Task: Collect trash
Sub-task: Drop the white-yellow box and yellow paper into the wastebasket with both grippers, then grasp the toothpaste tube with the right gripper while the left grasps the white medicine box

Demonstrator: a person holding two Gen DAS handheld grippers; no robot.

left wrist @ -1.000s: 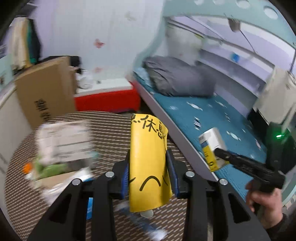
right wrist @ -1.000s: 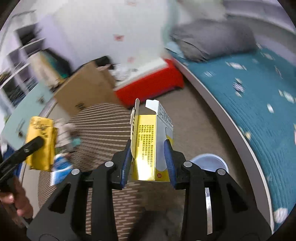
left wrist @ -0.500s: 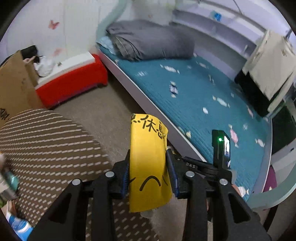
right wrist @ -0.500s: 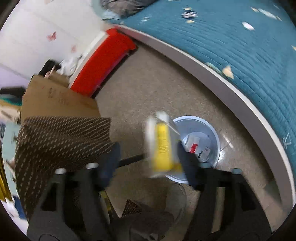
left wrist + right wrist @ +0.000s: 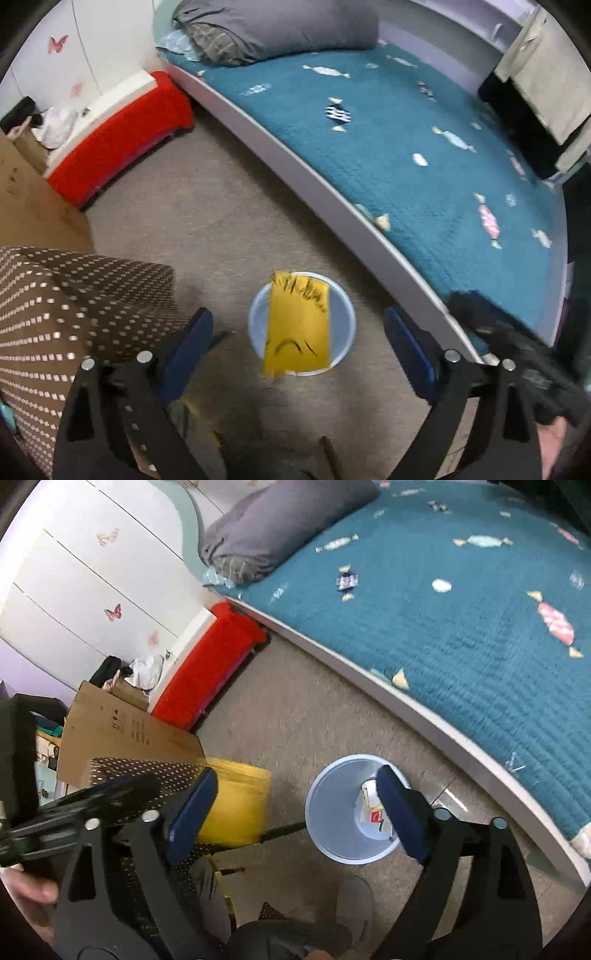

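A light blue trash bin (image 5: 343,325) stands on the beige floor beside the bed; it also shows in the right wrist view (image 5: 332,812), with a small box and paper scraps (image 5: 373,808) inside. A yellow wrapper (image 5: 297,328) with black writing is loose in the air over the bin, between my spread left fingers. My left gripper (image 5: 299,343) is open and empty above the bin. My right gripper (image 5: 295,805) is open and empty, just left of the bin. The yellow wrapper (image 5: 236,805) appears blurred behind my right gripper's left finger.
A bed with a teal quilt (image 5: 424,147) and grey pillow (image 5: 273,29) runs along the right. A brown dotted tablecloth (image 5: 55,295) covers the table at left. A red bench (image 5: 118,136) and a cardboard box (image 5: 122,731) stand by the white wall.
Both grippers swung from the table down over the bin and opened. The right let its yellow-and-white box drop into the bin; the left has just released the yellow wrapper.
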